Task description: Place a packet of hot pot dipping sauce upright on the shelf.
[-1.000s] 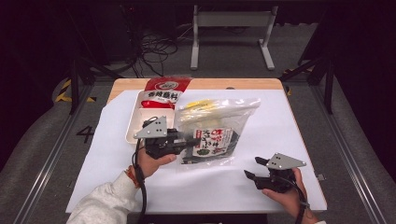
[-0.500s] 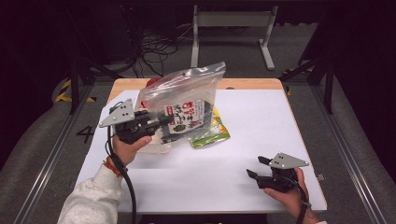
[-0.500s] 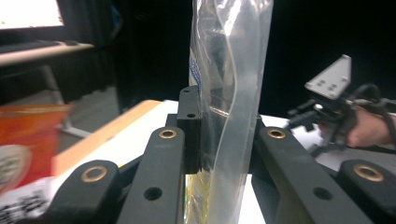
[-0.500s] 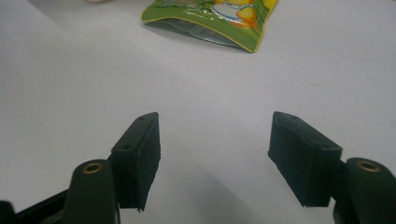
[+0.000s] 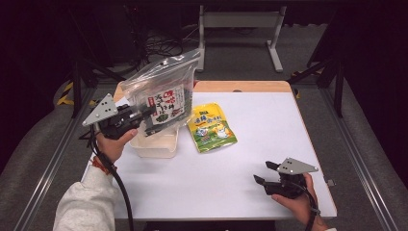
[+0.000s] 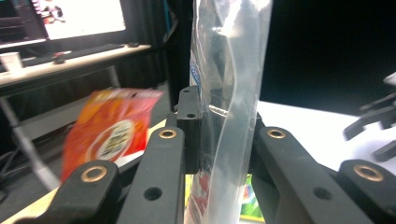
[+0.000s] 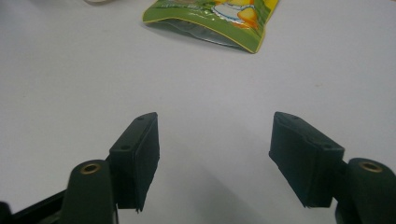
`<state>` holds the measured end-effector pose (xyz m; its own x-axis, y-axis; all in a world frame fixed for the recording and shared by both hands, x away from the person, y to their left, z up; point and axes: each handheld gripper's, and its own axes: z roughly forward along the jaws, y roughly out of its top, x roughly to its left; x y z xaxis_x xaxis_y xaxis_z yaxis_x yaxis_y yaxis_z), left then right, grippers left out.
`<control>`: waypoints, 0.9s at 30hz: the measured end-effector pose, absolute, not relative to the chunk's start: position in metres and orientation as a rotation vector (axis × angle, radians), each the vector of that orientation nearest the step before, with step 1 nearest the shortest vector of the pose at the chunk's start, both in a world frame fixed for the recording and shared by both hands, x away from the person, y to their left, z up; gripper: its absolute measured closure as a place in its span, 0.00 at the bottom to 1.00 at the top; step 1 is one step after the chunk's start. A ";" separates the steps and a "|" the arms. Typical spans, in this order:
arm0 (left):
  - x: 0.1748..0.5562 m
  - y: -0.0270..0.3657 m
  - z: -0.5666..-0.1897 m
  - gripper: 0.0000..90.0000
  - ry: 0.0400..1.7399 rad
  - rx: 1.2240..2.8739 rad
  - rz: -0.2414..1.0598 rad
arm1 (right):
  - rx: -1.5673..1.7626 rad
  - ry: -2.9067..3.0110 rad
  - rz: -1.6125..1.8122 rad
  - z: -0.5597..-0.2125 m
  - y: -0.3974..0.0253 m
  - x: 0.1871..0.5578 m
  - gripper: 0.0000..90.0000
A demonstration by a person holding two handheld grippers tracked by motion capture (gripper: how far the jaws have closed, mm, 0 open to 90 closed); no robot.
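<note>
The left gripper, jaws clamped on the clear plastic zip bag of dark snack packets, holds it above the white rectangular tray, while the right gripper rests open on the white table, so the step looks like setting the bag down.

A clear zip bag holding what seems a dark snack packet hangs upright above the white tub.
</note>
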<state>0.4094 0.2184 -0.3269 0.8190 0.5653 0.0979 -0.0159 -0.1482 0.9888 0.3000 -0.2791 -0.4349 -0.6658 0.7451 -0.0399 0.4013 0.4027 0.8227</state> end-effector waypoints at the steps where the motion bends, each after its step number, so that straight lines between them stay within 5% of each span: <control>1: 0.411 0.220 -0.327 0.87 0.443 1.665 0.552 | 0.985 2.261 1.161 -0.435 -0.279 0.300 0.36; 27: 0.441 0.229 -0.362 0.87 0.581 1.756 0.589 | 0.983 2.278 1.153 -0.437 -0.277 0.300 0.33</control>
